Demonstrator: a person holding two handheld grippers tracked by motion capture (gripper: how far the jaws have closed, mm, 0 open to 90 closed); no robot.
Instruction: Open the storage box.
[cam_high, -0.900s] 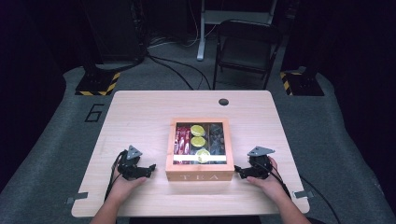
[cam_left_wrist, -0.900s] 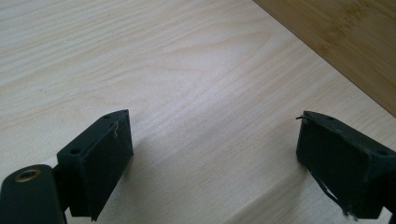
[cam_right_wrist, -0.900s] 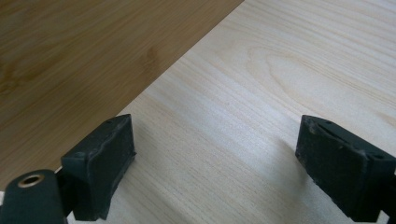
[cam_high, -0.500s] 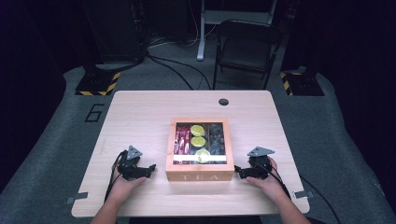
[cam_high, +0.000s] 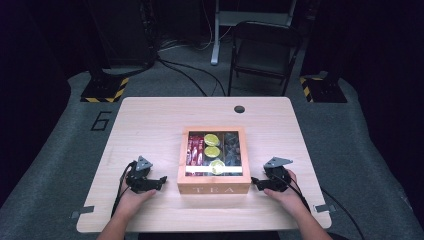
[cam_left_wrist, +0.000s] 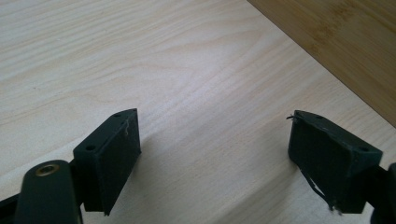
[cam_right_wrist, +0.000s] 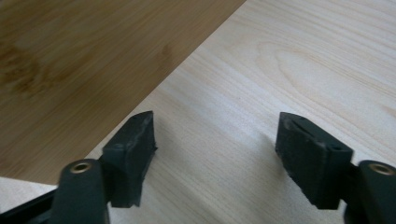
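Note:
A wooden tea box with a clear lid sits at the table's front middle, "TEA" on its front face. Red packets, lime-green rounds and dark items show through the lid. My left gripper rests low on the table just left of the box, open, nothing between its jaws. In the left gripper view the gripper stands over bare tabletop, with the box's side at upper right. My right gripper lies just right of the box, also open and empty. The right gripper looks along the box's wall.
The light wooden table has a round cable hole at its back edge. A folding chair stands behind the table, with floor stands and cables on the carpet around it.

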